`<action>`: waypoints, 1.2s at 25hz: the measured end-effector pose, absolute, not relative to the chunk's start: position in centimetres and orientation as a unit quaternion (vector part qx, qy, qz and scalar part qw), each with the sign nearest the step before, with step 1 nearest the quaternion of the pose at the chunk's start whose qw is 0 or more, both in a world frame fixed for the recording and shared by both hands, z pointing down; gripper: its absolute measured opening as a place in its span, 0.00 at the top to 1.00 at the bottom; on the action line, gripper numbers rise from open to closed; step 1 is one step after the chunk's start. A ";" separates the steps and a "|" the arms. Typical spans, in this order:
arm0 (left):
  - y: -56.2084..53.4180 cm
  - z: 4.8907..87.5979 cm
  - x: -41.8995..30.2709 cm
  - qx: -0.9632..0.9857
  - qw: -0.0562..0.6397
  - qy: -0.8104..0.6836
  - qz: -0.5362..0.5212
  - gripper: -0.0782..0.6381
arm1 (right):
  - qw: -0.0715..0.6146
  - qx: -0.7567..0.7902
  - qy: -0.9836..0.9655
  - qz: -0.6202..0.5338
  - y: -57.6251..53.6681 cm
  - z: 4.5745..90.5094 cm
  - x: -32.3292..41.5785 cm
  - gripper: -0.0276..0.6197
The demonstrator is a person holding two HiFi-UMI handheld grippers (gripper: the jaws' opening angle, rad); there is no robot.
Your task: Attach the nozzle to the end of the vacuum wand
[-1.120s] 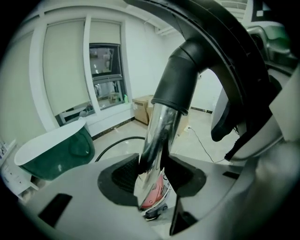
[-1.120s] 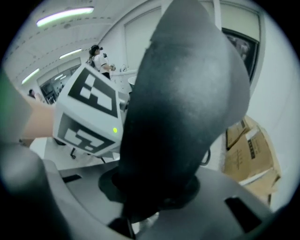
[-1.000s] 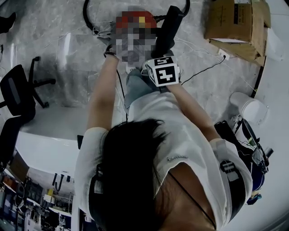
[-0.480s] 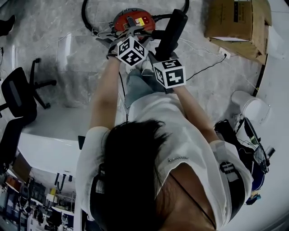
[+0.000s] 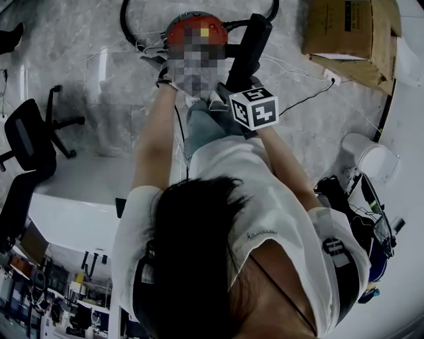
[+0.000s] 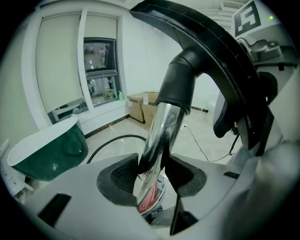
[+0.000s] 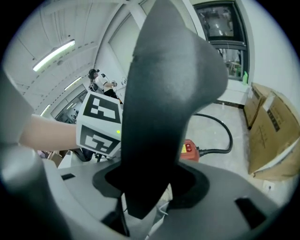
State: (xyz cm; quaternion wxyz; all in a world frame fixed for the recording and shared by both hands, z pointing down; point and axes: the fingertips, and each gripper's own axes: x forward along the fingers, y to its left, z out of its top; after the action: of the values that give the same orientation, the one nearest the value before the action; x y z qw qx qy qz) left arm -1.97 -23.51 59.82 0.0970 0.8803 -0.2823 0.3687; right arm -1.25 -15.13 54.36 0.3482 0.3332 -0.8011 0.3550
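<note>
Two grippers work close together out over the floor, at the end of outstretched arms, both tipped steeply down toward the red vacuum body (image 5: 192, 18). The left gripper (image 6: 152, 176) has its jaws clamped on the chrome wand (image 6: 161, 126), whose long axis climbs away from them into a black collar (image 6: 180, 82). Just to its right, the right gripper (image 7: 150, 187) has its jaws opening, with the black nozzle (image 7: 164, 93) standing between them, narrow end down. I judge the nozzle must be brought in line with the wand's end.
</note>
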 end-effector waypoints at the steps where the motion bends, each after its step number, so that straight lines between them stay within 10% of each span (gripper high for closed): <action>1: -23.5 59.8 -1.9 0.880 0.097 -0.282 0.369 0.65 | 0.345 0.332 -0.801 0.360 -15.0 54.4 -1.1 0.59; 30: -19.6 63.1 1.7 0.876 0.084 -0.249 0.405 0.64 | 0.236 0.426 -0.796 0.360 -13.3 51.4 9.1 0.45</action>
State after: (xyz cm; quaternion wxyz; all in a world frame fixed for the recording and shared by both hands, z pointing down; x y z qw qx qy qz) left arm 1.70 -19.59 63.12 0.0845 0.8756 -0.2494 0.4049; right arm 9.06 -13.30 51.35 0.2359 0.4257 -0.7959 0.3602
